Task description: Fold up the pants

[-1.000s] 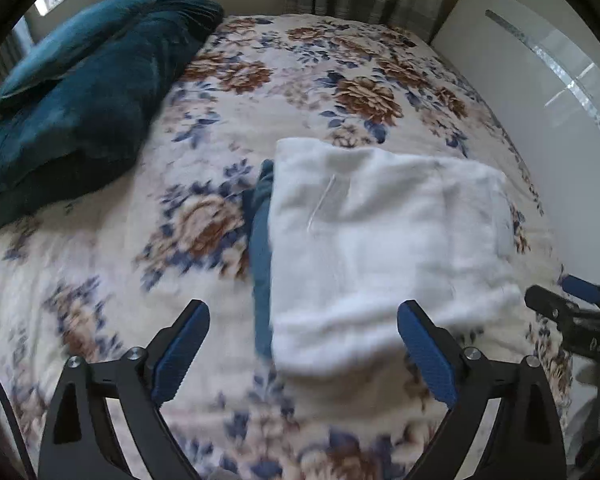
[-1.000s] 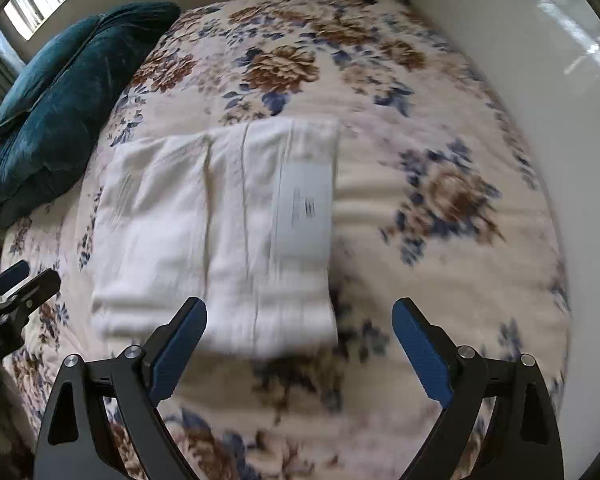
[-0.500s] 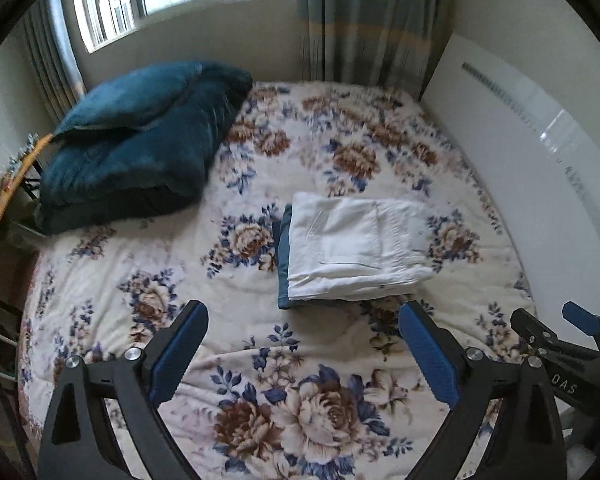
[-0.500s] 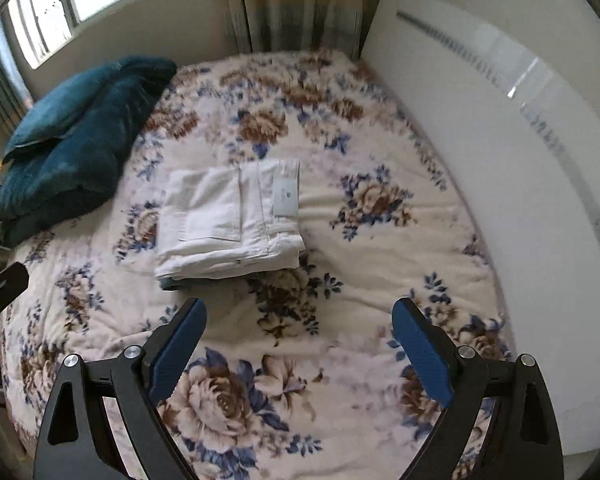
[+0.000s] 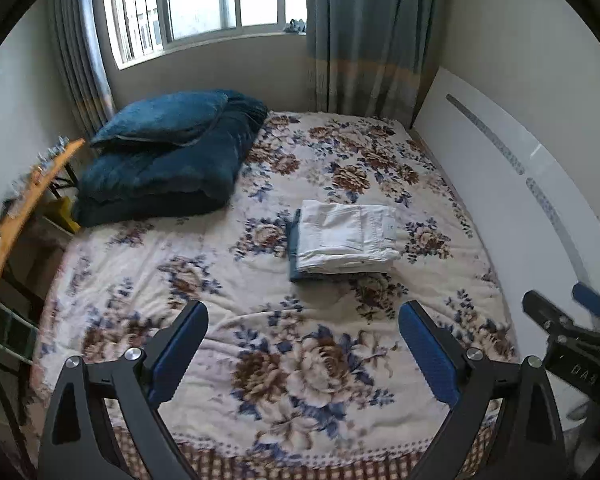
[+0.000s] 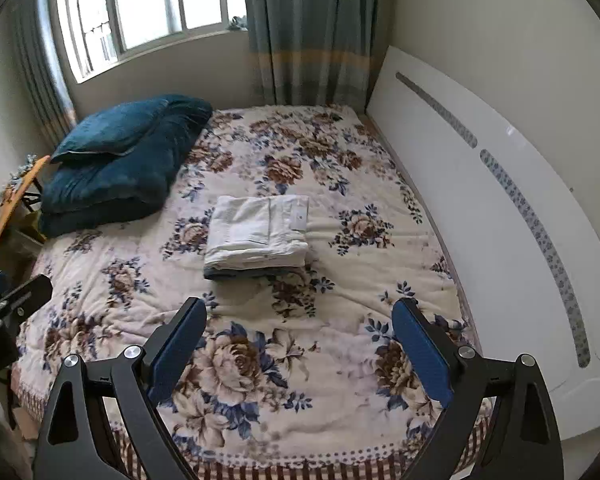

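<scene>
Floral bedspread [image 6: 260, 360] is seen ahead of both wide-spread, empty grippers, left gripper [image 5: 303, 354] and right gripper [image 6: 299, 350]; beyond, soft, light white folded pants [image 6: 256, 232] are probably best pinched at a thick folded edge.

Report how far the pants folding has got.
Done: the white pants lie folded in a neat stack on a blue folded garment on the floral bedspread. In hand: nothing; the left gripper and right gripper are open and clear of the stack. Left: nothing visible to fold.
</scene>
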`<move>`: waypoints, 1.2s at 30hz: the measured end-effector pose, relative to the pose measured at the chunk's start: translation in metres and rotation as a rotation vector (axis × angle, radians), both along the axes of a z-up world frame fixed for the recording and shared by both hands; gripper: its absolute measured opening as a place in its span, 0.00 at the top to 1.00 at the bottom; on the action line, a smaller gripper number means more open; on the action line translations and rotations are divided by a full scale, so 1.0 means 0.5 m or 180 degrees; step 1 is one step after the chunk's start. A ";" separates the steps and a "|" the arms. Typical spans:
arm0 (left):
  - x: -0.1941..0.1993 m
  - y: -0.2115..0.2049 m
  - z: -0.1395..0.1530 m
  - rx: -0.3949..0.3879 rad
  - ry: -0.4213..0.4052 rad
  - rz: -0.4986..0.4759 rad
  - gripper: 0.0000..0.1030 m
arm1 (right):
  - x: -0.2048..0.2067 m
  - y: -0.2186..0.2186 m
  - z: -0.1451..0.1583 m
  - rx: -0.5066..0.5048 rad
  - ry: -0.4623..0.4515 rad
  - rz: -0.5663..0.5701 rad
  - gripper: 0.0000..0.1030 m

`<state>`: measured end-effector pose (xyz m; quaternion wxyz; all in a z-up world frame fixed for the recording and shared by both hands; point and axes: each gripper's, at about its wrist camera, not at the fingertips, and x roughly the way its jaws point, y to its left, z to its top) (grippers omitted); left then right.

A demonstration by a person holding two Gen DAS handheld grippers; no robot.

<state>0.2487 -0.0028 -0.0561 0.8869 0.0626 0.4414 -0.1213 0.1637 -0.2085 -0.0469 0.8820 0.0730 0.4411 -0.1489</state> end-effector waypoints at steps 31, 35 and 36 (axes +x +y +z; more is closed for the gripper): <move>-0.188 0.028 0.124 0.0051 -0.0373 -0.0007 0.05 | -0.216 0.072 0.191 0.0079 -0.0228 0.0067 0.06; -0.165 0.020 0.111 0.0090 -0.0439 0.0003 0.05 | -0.203 0.059 0.188 0.0045 -0.0269 0.0010 0.06; -0.156 0.018 0.109 0.0094 -0.0453 0.0014 0.05 | -0.196 0.055 0.186 0.0045 -0.0284 0.0001 0.06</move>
